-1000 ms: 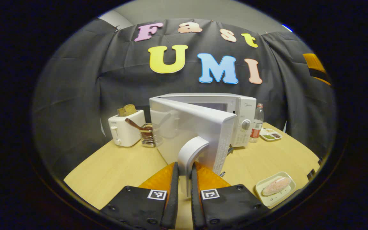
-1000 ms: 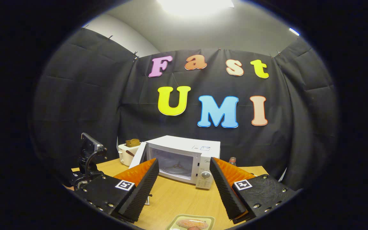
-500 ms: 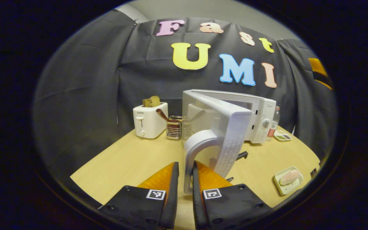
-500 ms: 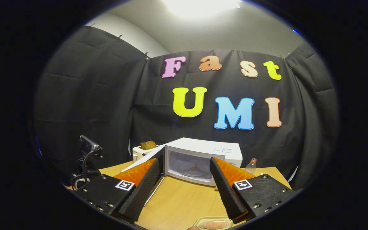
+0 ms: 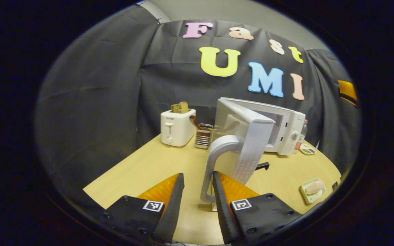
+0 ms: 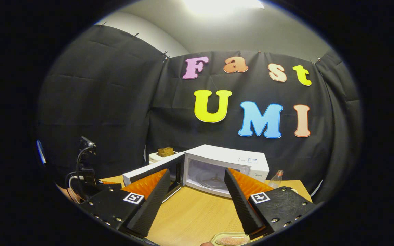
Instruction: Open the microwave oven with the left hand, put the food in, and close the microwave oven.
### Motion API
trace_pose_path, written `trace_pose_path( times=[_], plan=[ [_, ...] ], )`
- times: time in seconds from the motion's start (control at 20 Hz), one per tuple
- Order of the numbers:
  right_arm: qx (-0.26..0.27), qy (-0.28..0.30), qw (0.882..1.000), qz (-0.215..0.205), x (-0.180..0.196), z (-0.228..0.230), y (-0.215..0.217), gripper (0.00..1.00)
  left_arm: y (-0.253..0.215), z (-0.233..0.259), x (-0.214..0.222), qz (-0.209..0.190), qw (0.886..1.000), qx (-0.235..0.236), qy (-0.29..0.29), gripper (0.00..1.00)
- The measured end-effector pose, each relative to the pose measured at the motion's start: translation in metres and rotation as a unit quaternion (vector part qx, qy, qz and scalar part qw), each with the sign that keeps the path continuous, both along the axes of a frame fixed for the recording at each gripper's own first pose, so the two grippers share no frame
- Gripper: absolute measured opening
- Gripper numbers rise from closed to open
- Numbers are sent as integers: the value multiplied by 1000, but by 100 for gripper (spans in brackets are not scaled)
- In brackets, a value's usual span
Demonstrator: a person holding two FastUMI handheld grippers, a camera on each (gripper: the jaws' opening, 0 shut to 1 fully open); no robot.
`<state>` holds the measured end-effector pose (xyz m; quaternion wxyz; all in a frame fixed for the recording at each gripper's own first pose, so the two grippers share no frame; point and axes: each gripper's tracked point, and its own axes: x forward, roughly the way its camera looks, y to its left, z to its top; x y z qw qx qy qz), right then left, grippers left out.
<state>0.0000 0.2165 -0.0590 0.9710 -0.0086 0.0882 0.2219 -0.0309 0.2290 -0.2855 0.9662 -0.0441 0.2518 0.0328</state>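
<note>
Microwave oven (image 5: 286,131) on table (image 5: 142,171), door (image 5: 251,143) swung open; left gripper (image 5: 197,194) fingers slightly parted around door handle (image 5: 214,160). Right gripper (image 6: 197,201) spread wide, facing oven; food tray (image 6: 229,239) below.

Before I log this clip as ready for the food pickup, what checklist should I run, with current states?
1. Microwave door swung wide open: ok.
2. Left gripper released from the door handle: ok, fingers spread, handle standing loose between them.
3. Microwave cavity free for the plate: ok, just the turntable inside.
4. Right gripper open for the pickup: ok.
5. Food plate on the table, within reach: ok, near the table edge.
6. Right gripper positioned over the plate: cannot tell; the plate sits at the bottom edge of the right gripper view.
</note>
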Motion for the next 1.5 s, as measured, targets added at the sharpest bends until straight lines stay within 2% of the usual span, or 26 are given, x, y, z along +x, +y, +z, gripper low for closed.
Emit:
trace_pose_path(
  times=[0.15, 0.25, 0.4, 0.5, 0.65, 0.8, 0.85, 1.0, 1.2, 1.45, 1.5],
  plan=[
    [-6, 9, 999, 30, 10, -7, -8, 98, 37, 16, -24, 69, 998, 9, -2, 53],
    [-17, 17, 999, 48, 20, -17, -17, 97, 52, 35, -42, 108, 994, 23, -14, 65],
    [-43, 32, 996, 77, 35, -38, -36, 98, 62, 72, -60, 148, 987, 54, -34, 93],
    [-70, 55, 991, 102, 44, -61, -47, 97, 59, 98, -67, 161, 983, 72, -53, 99],
    [-115, 98, 979, 139, 48, -99, -66, 98, 46, 133, -72, 171, 978, 86, -81, 94],
    [-154, 132, 963, 176, 40, -134, -80, 98, 31, 155, -69, 170, 976, 95, -98, 96],
    [-168, 141, 957, 190, 36, -144, -83, 98, 29, 157, -70, 170, 975, 100, -99, 98],
    [-208, 171, 933, 239, 17, -172, -90, 98, 19, 164, -71, 167, 974, 112, -103, 96],
    [-260, 206, 892, 307, -23, -216, -100, 98, 6, 167, -73, 161, 974, 117, -104, 96],
    [-315, 258, 841, 357, -50, -258, -119, 98, -15, 182, -76, 149, 974, 124, -115, 97],
    [-324, 262, 833, 364, -52, -264, -121, 98, -19, 184, -77, 145, 974, 126, -116, 94]
  ],
)
